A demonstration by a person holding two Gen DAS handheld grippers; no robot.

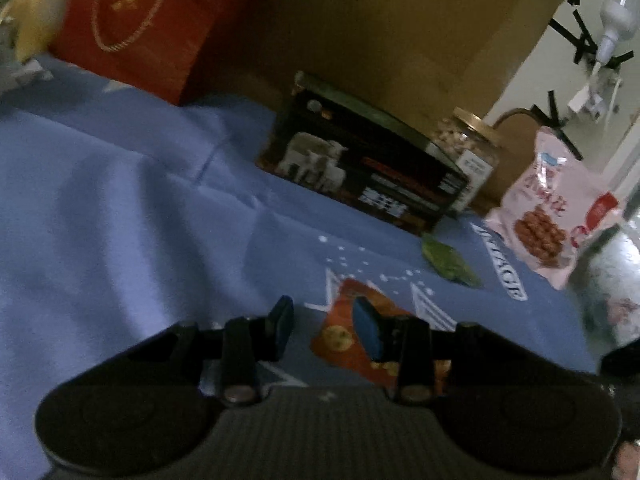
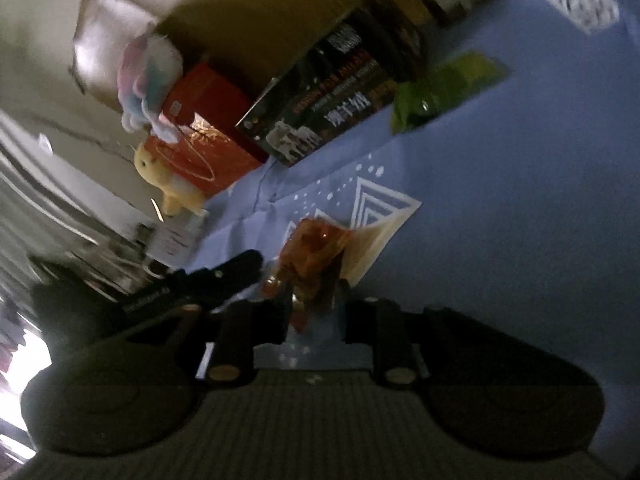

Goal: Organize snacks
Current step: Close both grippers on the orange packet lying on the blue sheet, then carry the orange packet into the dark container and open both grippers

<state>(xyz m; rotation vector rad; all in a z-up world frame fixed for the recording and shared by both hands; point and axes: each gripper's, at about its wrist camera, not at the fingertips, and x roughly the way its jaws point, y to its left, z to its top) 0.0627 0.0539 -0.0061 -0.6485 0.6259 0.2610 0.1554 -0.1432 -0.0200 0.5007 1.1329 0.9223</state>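
An orange snack packet (image 1: 344, 332) lies on the blue cloth (image 1: 120, 200), partly behind the right finger of my left gripper (image 1: 324, 324). That gripper's blue pads stand apart over bare cloth, open and holding nothing. In the right wrist view the same orange packet (image 2: 316, 268) stands crumpled between the dark fingers of my right gripper (image 2: 316, 312), which looks shut on its near end; the view is dim and blurred. A green packet (image 1: 448, 260) lies further back, and a pink snack bag (image 1: 552, 208) leans at the right.
A dark printed box (image 1: 360, 176) and a gold-lidded jar (image 1: 468, 148) stand before a large cardboard box (image 1: 380, 20). A red gift bag (image 1: 132, 28) and a yellow plush toy (image 2: 168, 176) sit at the back left. The left gripper's body (image 2: 224, 280) shows beside the packet.
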